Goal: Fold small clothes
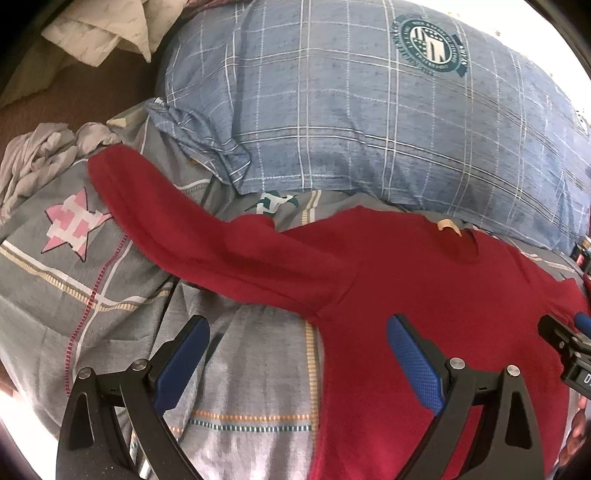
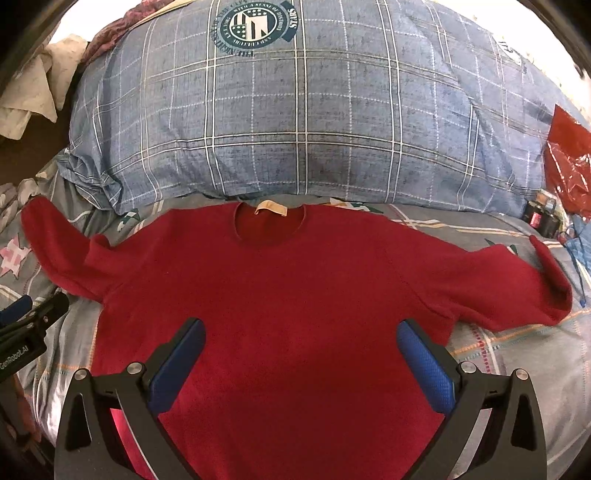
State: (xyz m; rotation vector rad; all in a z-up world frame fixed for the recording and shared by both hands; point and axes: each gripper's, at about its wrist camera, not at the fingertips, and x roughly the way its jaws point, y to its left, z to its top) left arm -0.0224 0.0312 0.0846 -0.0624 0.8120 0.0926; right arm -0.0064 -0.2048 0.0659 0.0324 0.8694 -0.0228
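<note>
A small red long-sleeved sweater [image 2: 280,280] lies flat on the bed, collar and beige label [image 2: 271,209] toward the pillow, both sleeves spread out. In the left wrist view the sweater [image 1: 424,295] fills the lower right, and its left sleeve [image 1: 177,221] stretches up-left. My left gripper [image 1: 297,325] is open and empty, hovering over the sweater's left side below the armpit. My right gripper [image 2: 301,328] is open and empty above the sweater's middle. The right gripper also shows at the right edge of the left wrist view [image 1: 569,336].
A big blue checked pillow [image 2: 314,110] lies right behind the collar. The grey patterned bedsheet [image 1: 110,295] lies under it all. Crumpled grey cloth [image 1: 40,155] sits at the left, white cloth [image 1: 107,29] at back left. A red plastic bag [image 2: 569,158] and small items lie at the right.
</note>
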